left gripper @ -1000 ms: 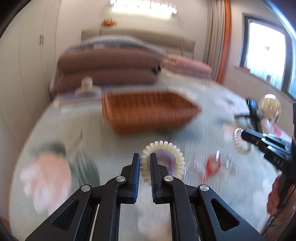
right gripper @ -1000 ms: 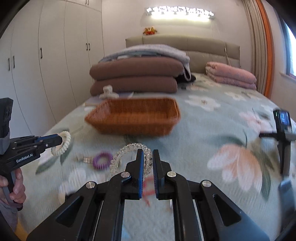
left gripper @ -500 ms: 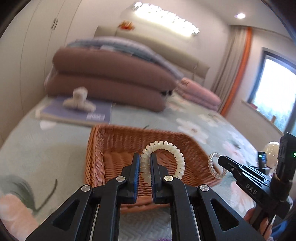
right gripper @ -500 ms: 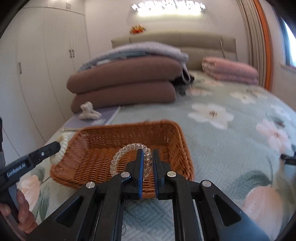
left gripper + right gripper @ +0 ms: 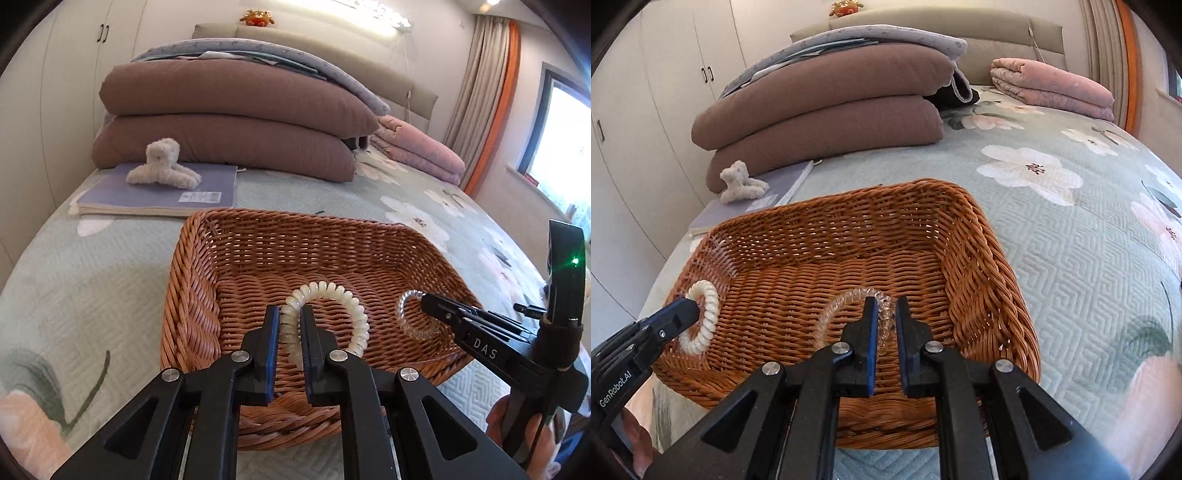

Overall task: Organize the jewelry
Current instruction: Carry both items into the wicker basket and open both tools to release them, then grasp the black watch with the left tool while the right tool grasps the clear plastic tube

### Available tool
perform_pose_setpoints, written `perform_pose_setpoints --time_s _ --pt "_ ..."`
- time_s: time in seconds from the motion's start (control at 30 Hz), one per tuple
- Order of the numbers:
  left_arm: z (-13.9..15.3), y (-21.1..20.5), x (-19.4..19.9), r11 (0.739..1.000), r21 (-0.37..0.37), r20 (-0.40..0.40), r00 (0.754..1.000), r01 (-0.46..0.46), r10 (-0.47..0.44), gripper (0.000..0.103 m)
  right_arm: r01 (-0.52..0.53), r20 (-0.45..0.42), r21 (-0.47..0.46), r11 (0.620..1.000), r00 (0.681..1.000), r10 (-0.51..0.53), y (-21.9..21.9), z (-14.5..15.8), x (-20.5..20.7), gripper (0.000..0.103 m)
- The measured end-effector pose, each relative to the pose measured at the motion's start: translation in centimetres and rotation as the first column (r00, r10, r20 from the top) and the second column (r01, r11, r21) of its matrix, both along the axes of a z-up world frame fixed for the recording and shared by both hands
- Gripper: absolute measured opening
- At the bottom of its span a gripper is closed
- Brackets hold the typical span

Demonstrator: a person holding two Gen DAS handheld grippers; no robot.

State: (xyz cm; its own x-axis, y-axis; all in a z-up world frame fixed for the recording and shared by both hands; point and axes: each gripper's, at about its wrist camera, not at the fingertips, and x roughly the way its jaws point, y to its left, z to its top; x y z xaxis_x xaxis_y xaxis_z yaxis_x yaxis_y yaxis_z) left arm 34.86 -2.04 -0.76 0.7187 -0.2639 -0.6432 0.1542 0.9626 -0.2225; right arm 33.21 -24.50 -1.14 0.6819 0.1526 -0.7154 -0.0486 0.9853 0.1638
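**Two coils over the basket: what can go wrong at the release**

We hold one hair coil in each gripper, and both hang above the wicker basket point(image 5: 192, 295), which sits on the bed point(image 5: 1071, 266). The left gripper point(image 5: 289, 325) is clamped on the white spiral coil point(image 5: 354, 314); the loop stands up and leans to the right of its jaws. The right gripper point(image 5: 886, 317) is clamped on the clear spiral coil point(image 5: 842, 306), whose loop leans to the left of its jaws. Both coils are over the basket floor, not yet resting on it as far as we can judge.

We see three risks. First, the coils are springy, so when the jaws come apart a coil may bounce and jump over the low rim just below the gripper. Second, a turn of the coil may stay hooked on a pad and come away with the gripper when we pull back. Third, the two grippers are near each other; if one swings sideways, it can strike the other or tangle the two loops.

We think a lower release, one side at a time, is safer.
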Motion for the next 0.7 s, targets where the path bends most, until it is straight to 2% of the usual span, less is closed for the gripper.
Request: perform_pose_setpoints --time_s 0.1,0.17,0.2,0.27,0.33,0.4,0.43,0.47,0.6,0.7 --pt "-0.2 -0.2 -0.1 1.000 0.027 0.014 1.000 0.000 -0.001 0.017 -0.010 0.014 0.006 1.000 1.000 0.010 0.0 0.0 -0.1 0.015" --pt "-0.1 -0.6 -0.6 0.999 0.055 0.031 1.000 0.002 -0.004 0.040 -0.010 0.020 0.024 1.000 1.000 0.009 -0.1 0.3 -0.3 0.022" --pt "0.2 -0.7 -0.8 0.998 0.058 0.045 0.999 0.004 -0.007 0.044 -0.007 0.022 0.029 1.000 1.000 0.007 -0.2 0.5 -0.4 0.025" --pt "1.1 -0.9 -1.8 0.998 0.058 0.082 0.996 0.017 -0.022 0.045 -0.010 0.040 0.038 0.999 0.999 0.008 -0.3 1.2 -1.1 0.027" --pt "2.3 -0.7 -2.9 0.999 0.029 0.113 0.992 0.043 -0.046 0.045 -0.012 0.069 0.035 0.999 0.998 0.010 -0.4 2.4 -2.6 0.027" --pt "4.0 -0.2 -5.0 0.997 -0.020 0.176 0.982 0.071 -0.067 0.049 -0.022 0.121 0.040 0.999 0.992 0.017 -0.6 4.0 -4.8 0.035" --pt "4.7 0.2 -6.1 0.996 -0.034 0.211 0.975 0.078 -0.069 0.057 -0.026 0.148 0.043 0.999 0.989 0.020 -0.7 4.7 -5.9 0.044" --pt "5.6 0.4 -7.5 0.996 -0.041 0.247 0.967 0.078 -0.065 0.064 -0.029 0.183 0.047 0.998 0.983 0.020 -0.8 5.5 -7.3 0.048" --pt "7.6 1.8 -14.1 0.998 -0.029 0.371 0.928 0.061 -0.046 0.068 -0.031 0.333 0.088 0.996 0.943 0.000 -1.7 8.3 -14.0 0.050" --pt "7.8 2.8 -19.2 1.000 -0.024 0.438 0.899 0.014 -0.002 0.068 -0.024 0.421 0.102 0.995 0.907 -0.021 -2.4 9.3 -19.1 0.058"
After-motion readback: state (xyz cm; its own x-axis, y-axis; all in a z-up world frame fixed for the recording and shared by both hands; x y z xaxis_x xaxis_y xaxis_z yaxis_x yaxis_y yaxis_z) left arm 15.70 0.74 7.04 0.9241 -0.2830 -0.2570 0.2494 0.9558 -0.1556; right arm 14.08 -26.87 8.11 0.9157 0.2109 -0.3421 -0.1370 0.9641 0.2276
